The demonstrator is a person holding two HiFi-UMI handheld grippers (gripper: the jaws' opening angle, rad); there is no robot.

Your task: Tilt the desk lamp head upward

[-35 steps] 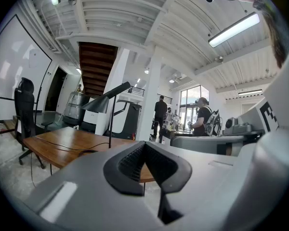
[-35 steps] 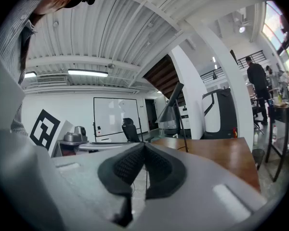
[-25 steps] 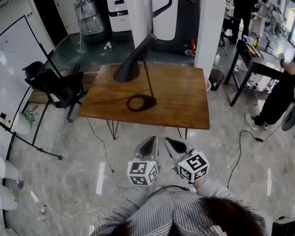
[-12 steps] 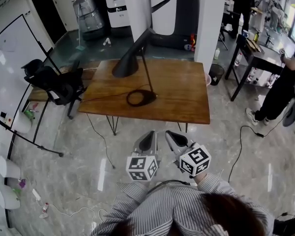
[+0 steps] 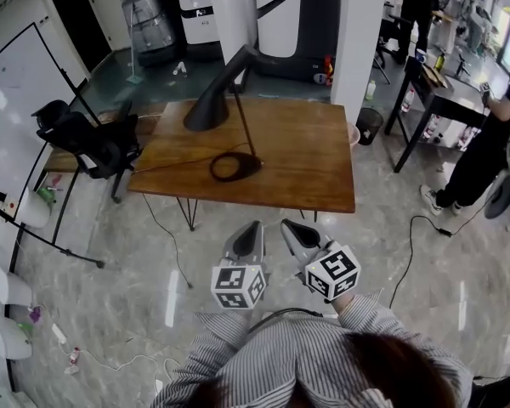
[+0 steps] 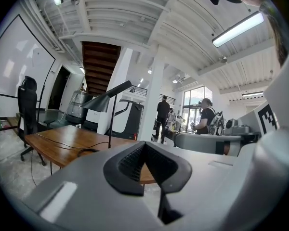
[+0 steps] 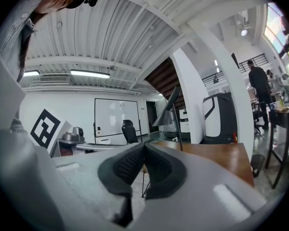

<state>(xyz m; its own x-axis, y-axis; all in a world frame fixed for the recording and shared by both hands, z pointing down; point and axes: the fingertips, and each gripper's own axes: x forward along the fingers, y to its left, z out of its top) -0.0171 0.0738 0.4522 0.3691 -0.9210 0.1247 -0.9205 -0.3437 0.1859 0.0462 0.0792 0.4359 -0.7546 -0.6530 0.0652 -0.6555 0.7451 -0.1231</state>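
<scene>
- We see the desk lamp (image 5: 235,109) standing on the wooden table (image 5: 306,155). Its ring-shaped base (image 5: 235,167) lies nearer the table's near edge than the far one, left of the middle.
- From the base a thin stem (image 5: 245,117) rises, leaning a little toward the far edge.
- The cone-shaped lamp head (image 5: 206,111) hangs from the top of the stem. Its long axis slopes from the narrow end at the joint down to the wide mouth, which points toward the table's left edge and down at the tabletop.
- In the left gripper view we see the same slant: the lamp head (image 6: 103,100) drops from upper right to lower left, above the table's surface.
- A dark cable (image 5: 174,167) runs from the base across the tabletop to the left edge.
- The left gripper (image 5: 255,227) has its jaws closed together with nothing between them, as its own view shows (image 6: 144,146).
- The right gripper (image 5: 286,225) is likewise closed on nothing, its pads meeting (image 7: 143,146).
- Both grippers are held side by side over the floor, short of the table's near edge and apart from the lamp, with their tips aimed at the table.
- A black office chair (image 5: 89,143) stands off the table's left edge, and a person in black (image 5: 491,147) stands well off to the right.
</scene>
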